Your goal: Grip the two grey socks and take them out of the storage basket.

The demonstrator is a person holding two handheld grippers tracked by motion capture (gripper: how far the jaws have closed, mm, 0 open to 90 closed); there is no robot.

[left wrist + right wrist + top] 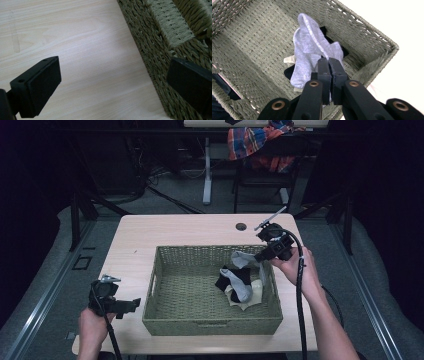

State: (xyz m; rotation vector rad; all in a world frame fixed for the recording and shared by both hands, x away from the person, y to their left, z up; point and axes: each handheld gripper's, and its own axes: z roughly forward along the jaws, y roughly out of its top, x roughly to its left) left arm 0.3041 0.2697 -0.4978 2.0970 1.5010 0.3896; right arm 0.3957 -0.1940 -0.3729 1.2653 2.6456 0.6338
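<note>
Light grey knitted sock (312,50), pinched at its edge by the right claw (328,62) over the olive woven basket (165,317): lift straight up, clearing the black sock (226,281); left claw (112,82) agape, idle above the bench (75,37).

In front of me the light wooden surface (150,232) carries a green woven basket (210,320) at the middle of the frame. A small dark round hole (241,226) sits near its far edge.
</note>
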